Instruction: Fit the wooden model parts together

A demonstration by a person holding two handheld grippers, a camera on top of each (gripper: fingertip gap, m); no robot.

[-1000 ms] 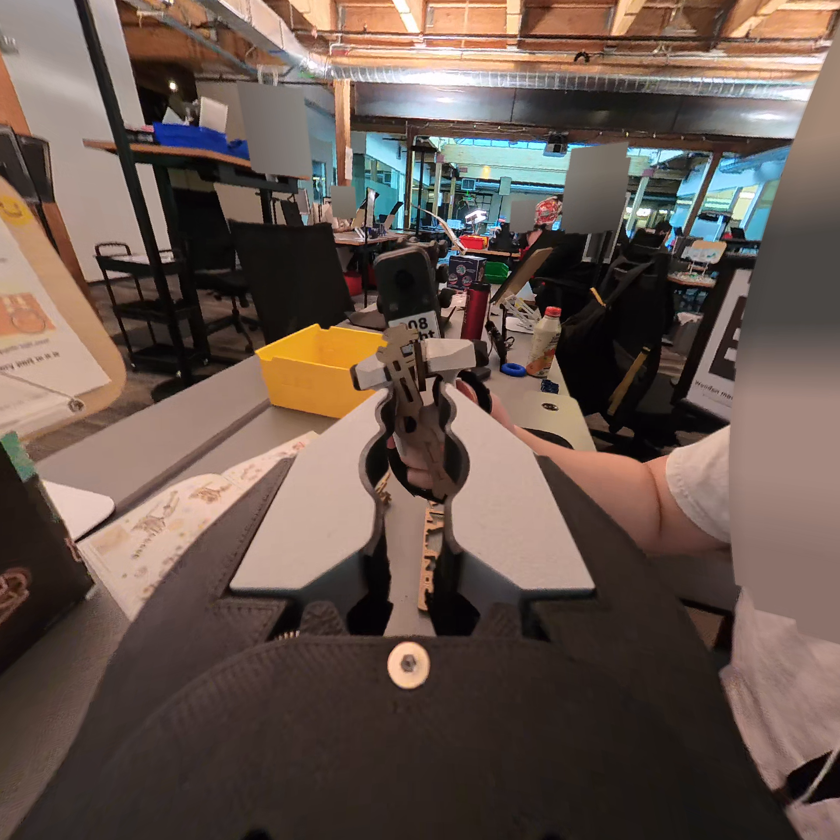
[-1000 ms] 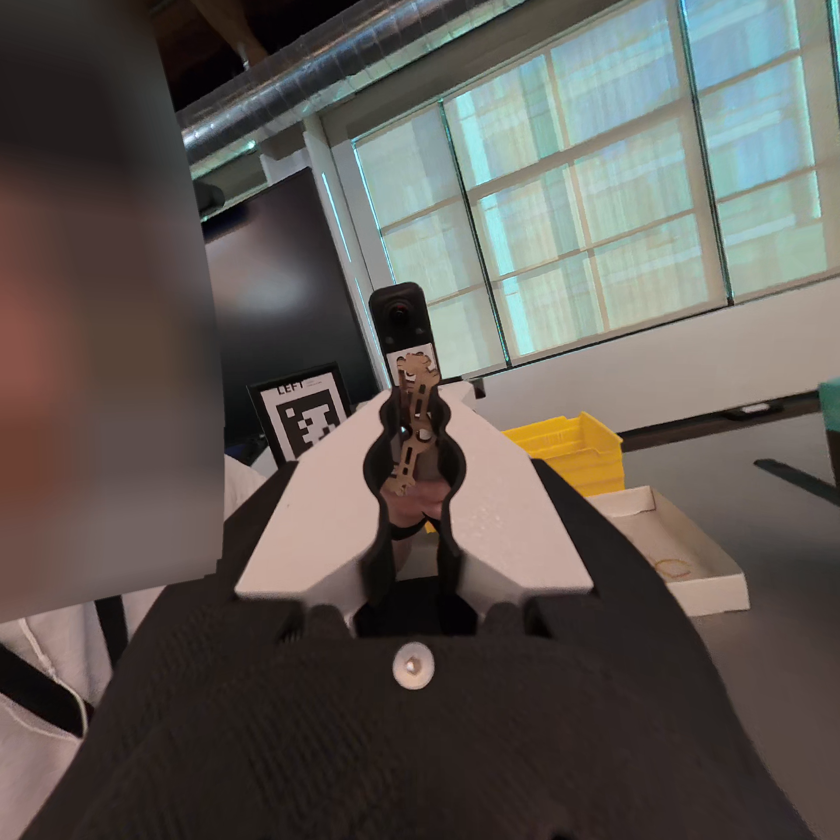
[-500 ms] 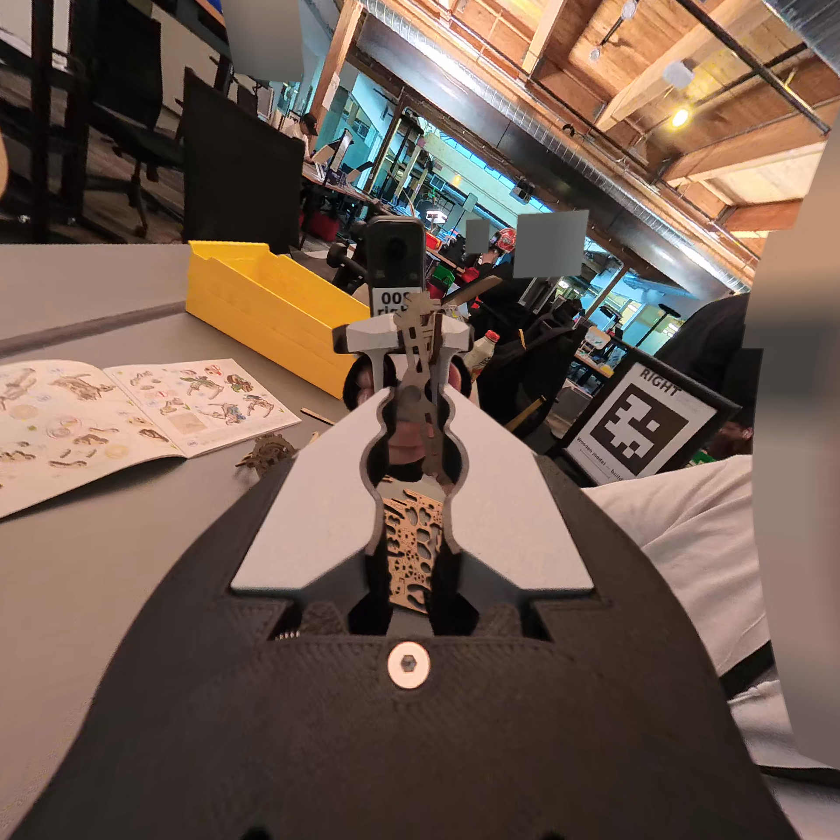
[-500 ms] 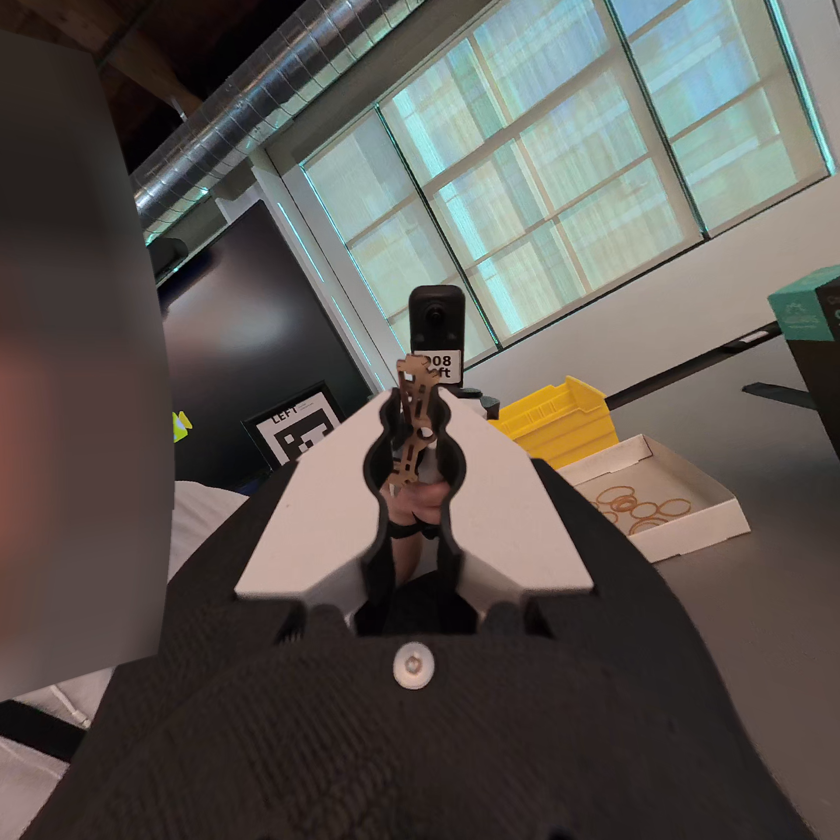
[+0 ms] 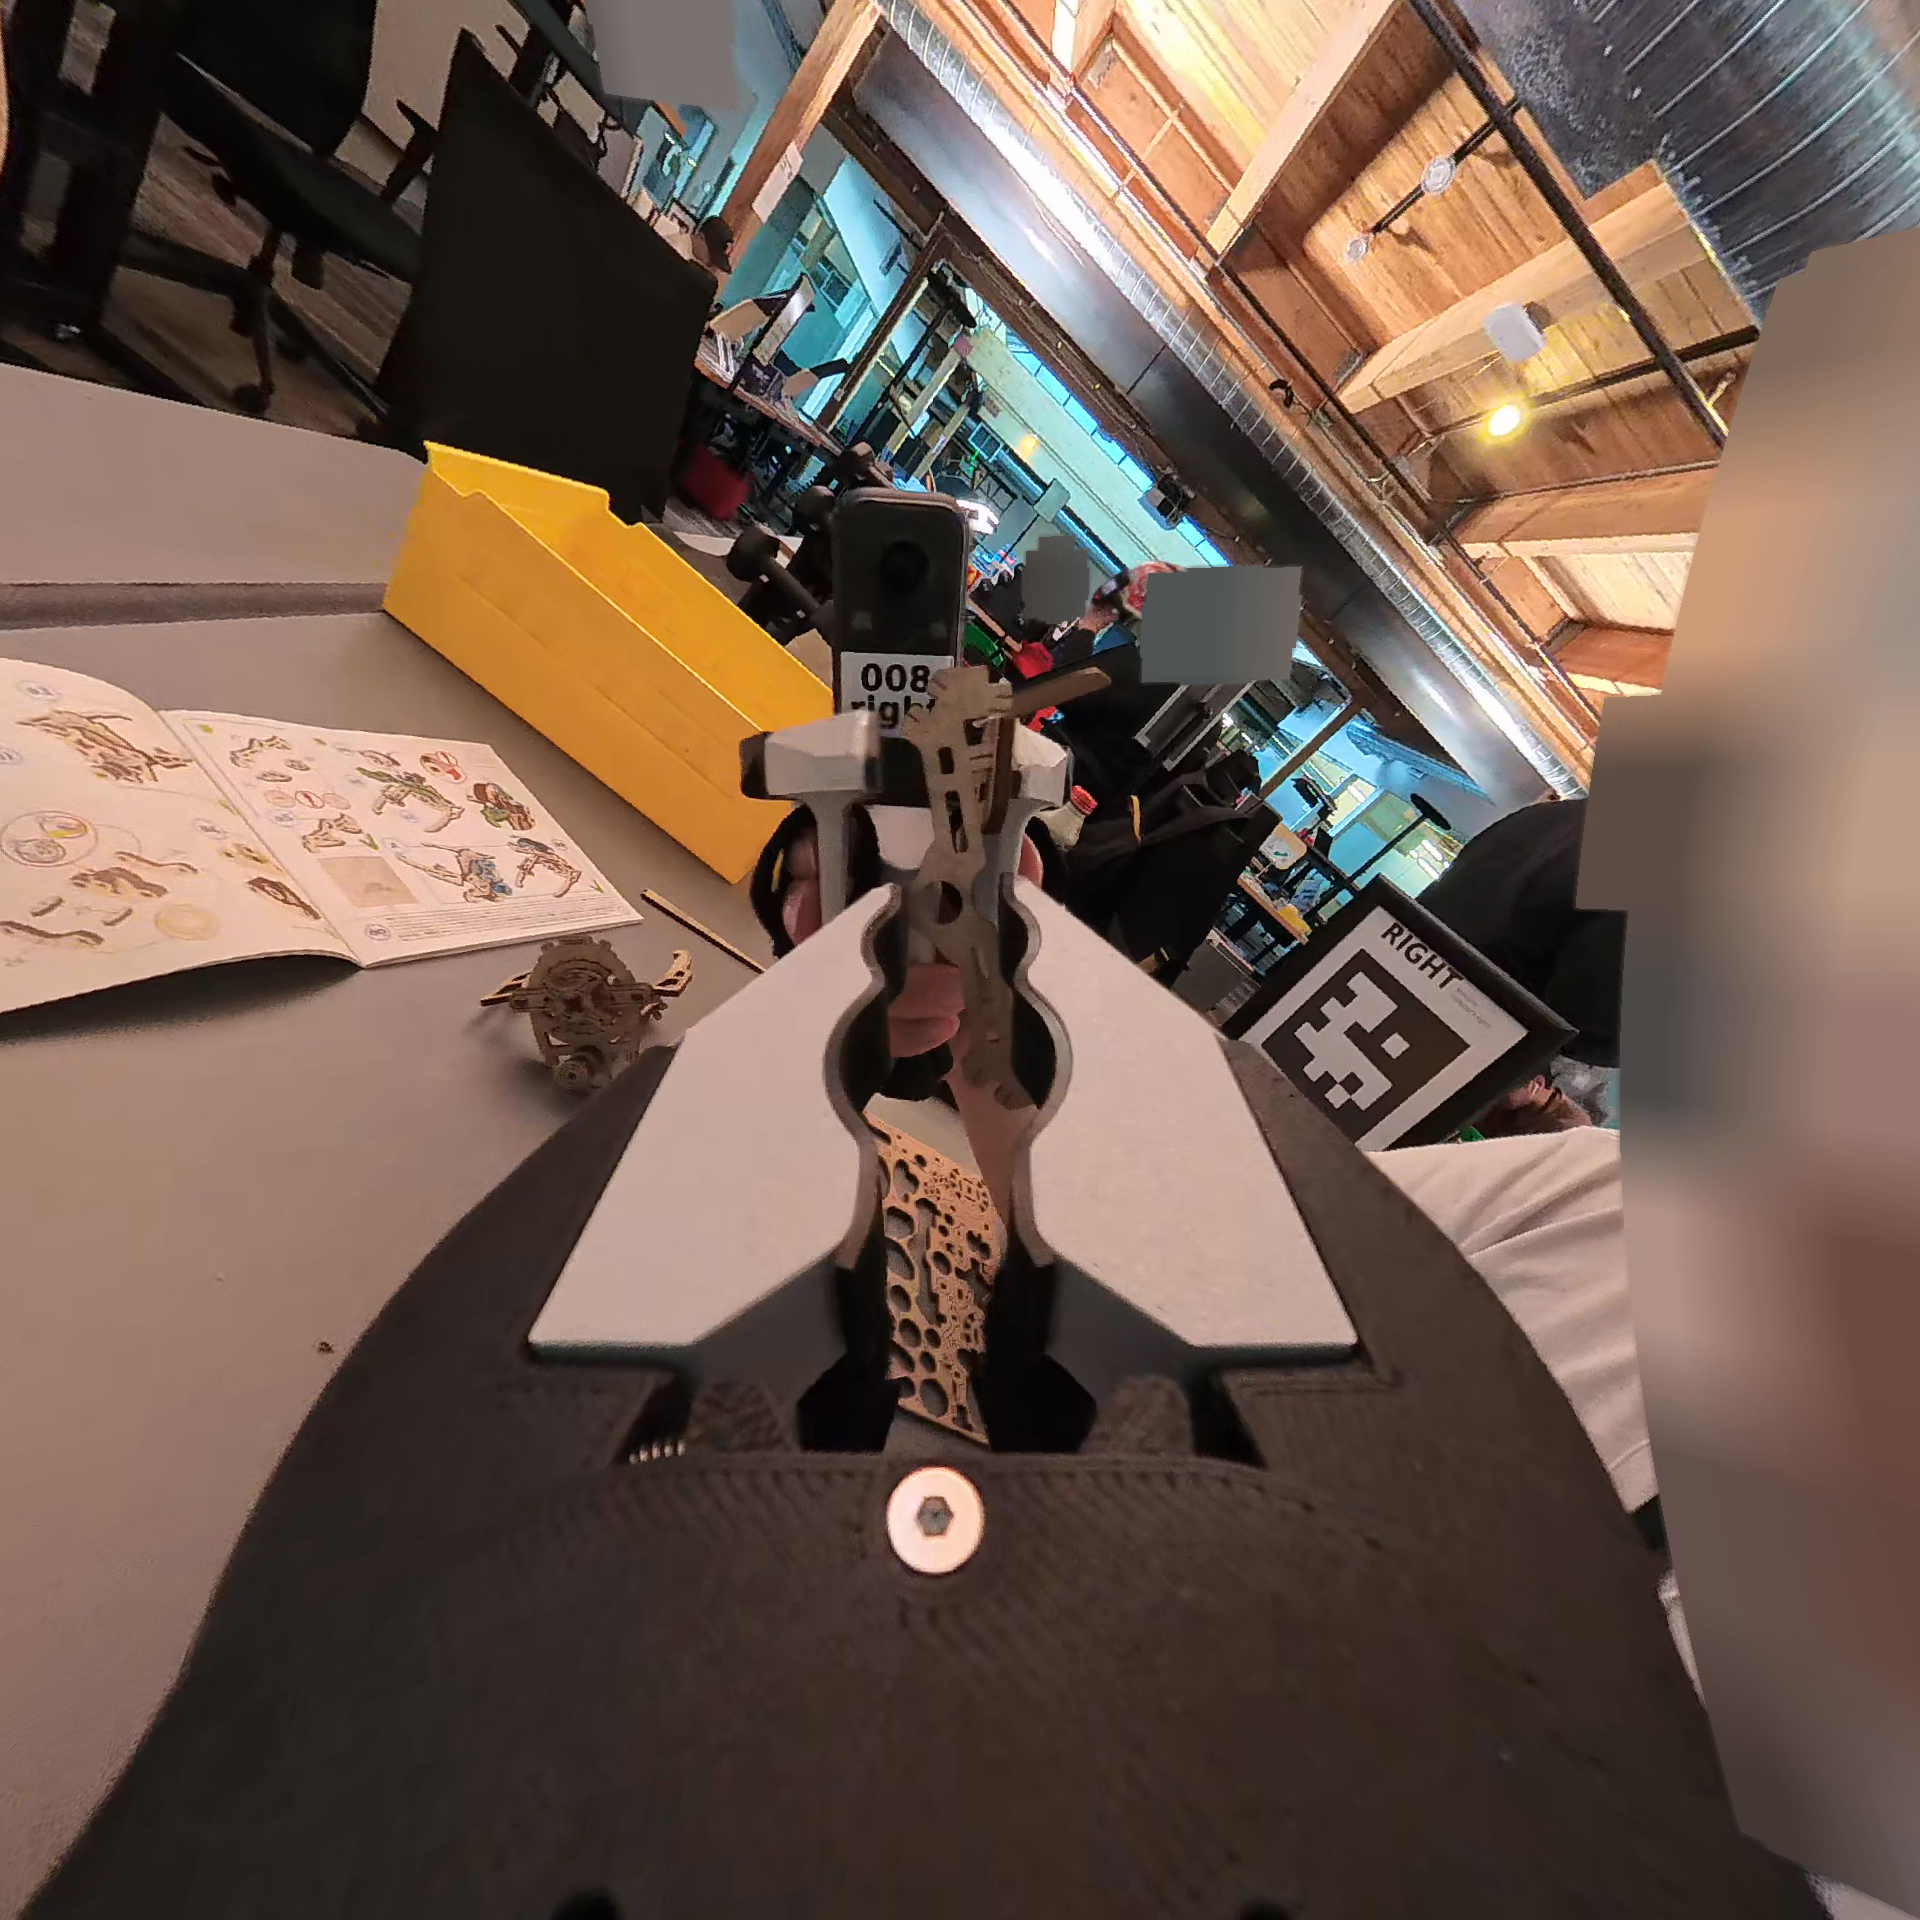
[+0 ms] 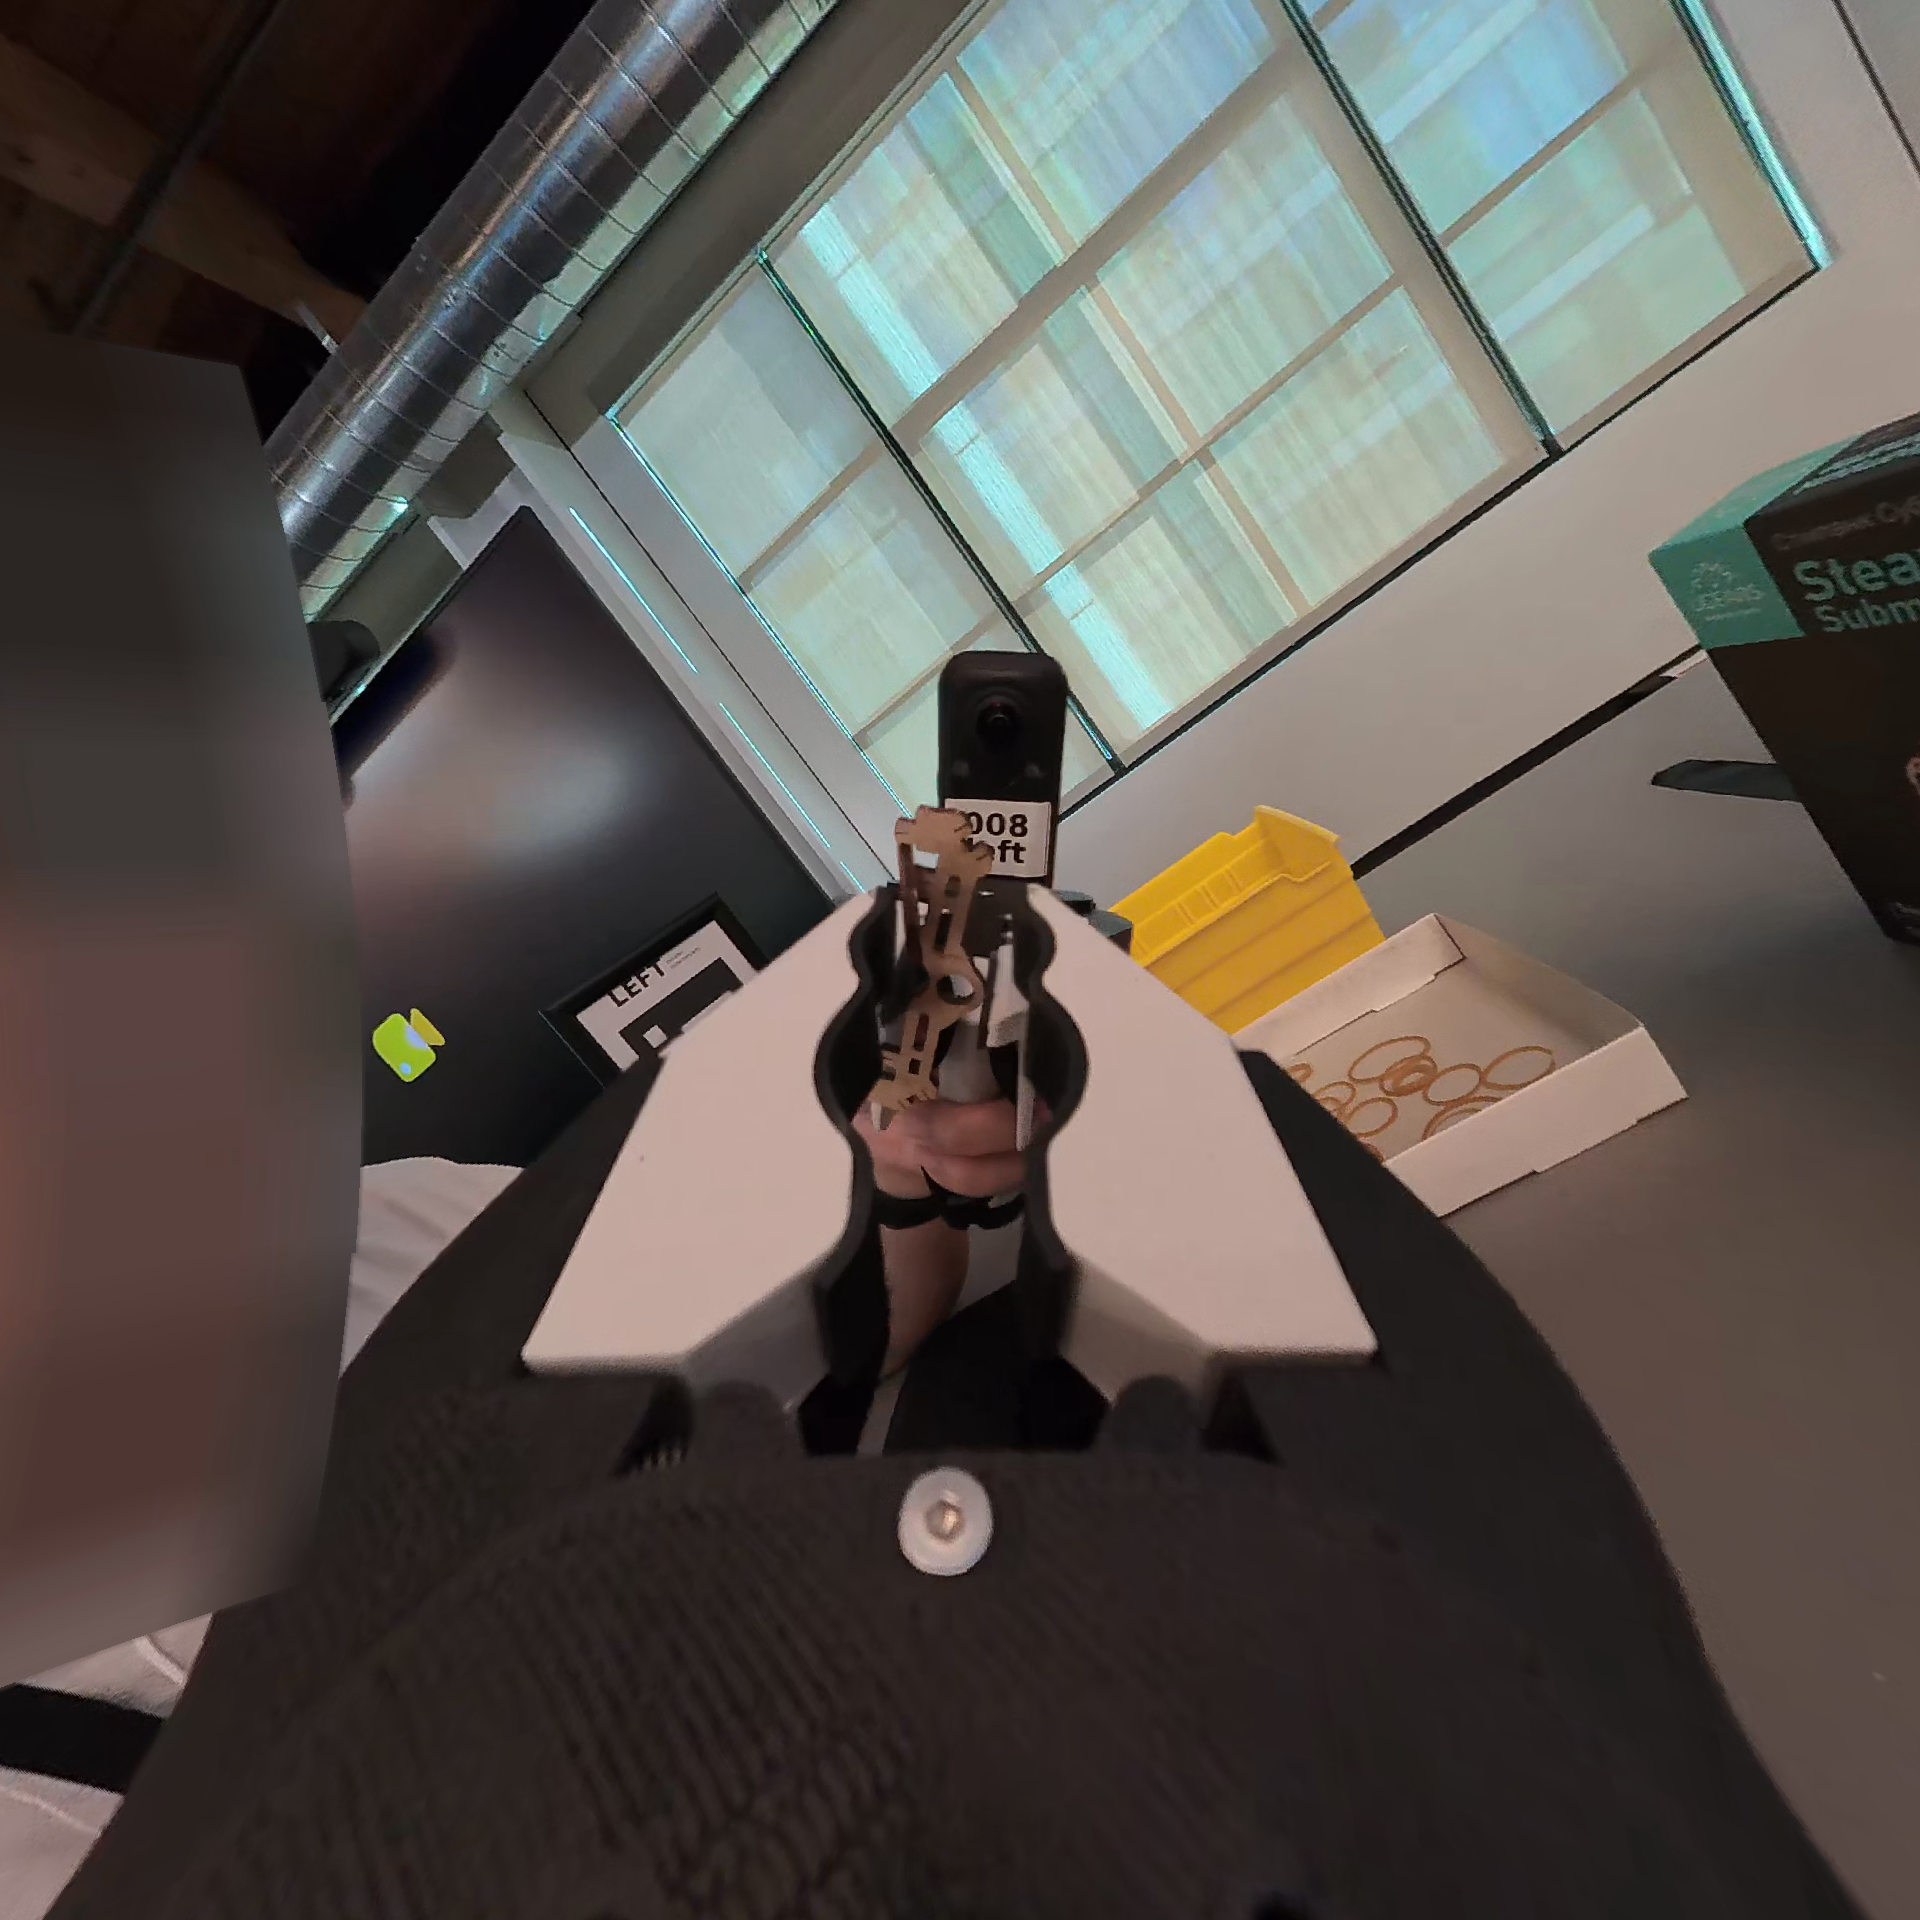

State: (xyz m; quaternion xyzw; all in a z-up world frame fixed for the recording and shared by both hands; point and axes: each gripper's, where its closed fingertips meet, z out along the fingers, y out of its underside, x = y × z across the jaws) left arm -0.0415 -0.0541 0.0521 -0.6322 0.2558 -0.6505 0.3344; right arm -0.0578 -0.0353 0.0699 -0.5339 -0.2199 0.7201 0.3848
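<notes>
My left gripper [image 5: 951, 909] is shut on a flat perforated wooden panel [image 5: 935, 1278] that sits deep between its fingers. My right gripper [image 6: 956, 914] faces it tip to tip and is shut on a thin slotted wooden strip [image 6: 928, 977]. In the left wrist view the strip [image 5: 961, 831] stands upright right at my left fingertips, with the right gripper [image 5: 904, 769] just behind it. Whether the strip touches the panel is hidden by the fingers. Both grippers are held above the grey table [image 5: 208, 1195].
A small assembled wooden gear piece [image 5: 582, 1003] and a thin stick [image 5: 696, 916] lie by an open instruction booklet [image 5: 291, 831]. A yellow bin [image 5: 582, 665] stands behind. A white tray of rubber bands [image 6: 1455, 1081] and a dark box [image 6: 1829, 675] are at the right. My left and right fingertips are right by each other.
Both grippers have rolled and tilted while staying tip to tip. The table, booklet and gear piece have come into the left view. Both wooden parts stay held.
</notes>
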